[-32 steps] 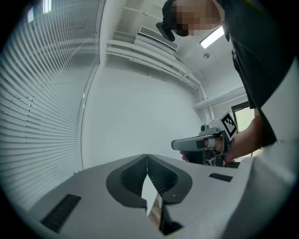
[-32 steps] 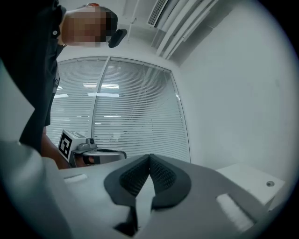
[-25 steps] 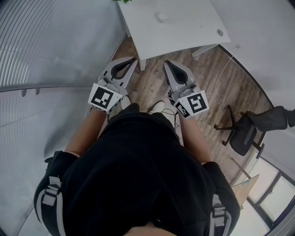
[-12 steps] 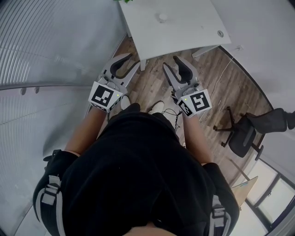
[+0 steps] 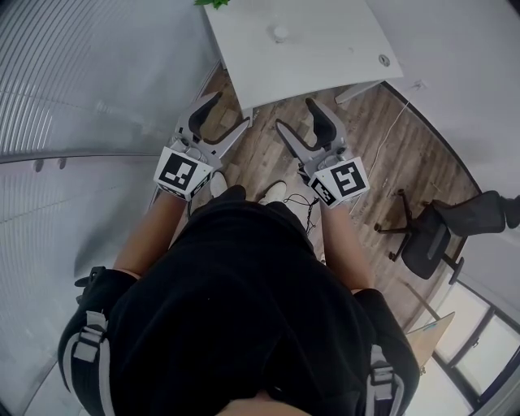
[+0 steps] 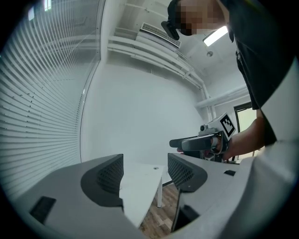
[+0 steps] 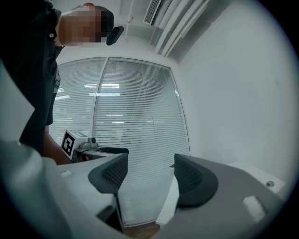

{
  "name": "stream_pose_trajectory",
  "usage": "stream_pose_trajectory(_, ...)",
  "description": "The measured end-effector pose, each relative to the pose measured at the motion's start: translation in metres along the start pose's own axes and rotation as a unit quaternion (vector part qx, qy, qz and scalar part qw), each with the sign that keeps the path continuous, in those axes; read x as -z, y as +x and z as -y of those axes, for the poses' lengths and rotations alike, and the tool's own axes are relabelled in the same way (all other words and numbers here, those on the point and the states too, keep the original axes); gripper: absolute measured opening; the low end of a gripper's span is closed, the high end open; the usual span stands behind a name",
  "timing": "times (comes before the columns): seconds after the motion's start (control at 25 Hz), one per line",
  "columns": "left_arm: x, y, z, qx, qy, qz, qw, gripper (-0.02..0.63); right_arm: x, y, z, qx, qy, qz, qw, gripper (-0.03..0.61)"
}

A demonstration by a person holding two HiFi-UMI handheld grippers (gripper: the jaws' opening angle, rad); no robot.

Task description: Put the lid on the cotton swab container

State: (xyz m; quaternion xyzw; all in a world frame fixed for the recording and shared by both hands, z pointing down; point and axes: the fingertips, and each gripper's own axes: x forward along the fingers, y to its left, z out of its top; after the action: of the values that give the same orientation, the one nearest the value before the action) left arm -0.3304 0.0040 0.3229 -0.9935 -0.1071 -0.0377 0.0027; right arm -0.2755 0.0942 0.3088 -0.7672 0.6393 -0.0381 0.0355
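A small white round object (image 5: 280,33), too far off to tell whether it is container or lid, sits on the white table (image 5: 325,57). It also shows as a speck (image 6: 155,167) in the left gripper view. Both grippers are held over the wooden floor, short of the table's near edge. My left gripper (image 5: 223,116) has its jaws opening wide with nothing between them (image 6: 145,172). My right gripper (image 5: 297,115) is likewise opening and empty (image 7: 149,176). Each gripper sees the other beside it.
A round cable grommet (image 5: 384,59) sits near the table's right corner. A green plant (image 5: 213,3) peeks in at the table's far left. Window blinds (image 5: 73,89) run along the left. A black office chair (image 5: 435,231) stands at the right on the wooden floor (image 5: 382,146).
Both grippers' jaws went from shut to wide apart. The hands stayed in front of the body, short of the table.
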Motion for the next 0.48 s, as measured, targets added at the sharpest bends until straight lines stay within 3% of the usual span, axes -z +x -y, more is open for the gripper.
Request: stream_pose_trajectory(0.48, 0.009, 0.034, 0.030, -0.022, 0.006, -0.018, 0.9996, 0.311, 0.006, -0.033, 0.040, -0.008, 0.016, 0.006, 1.000, 0.316)
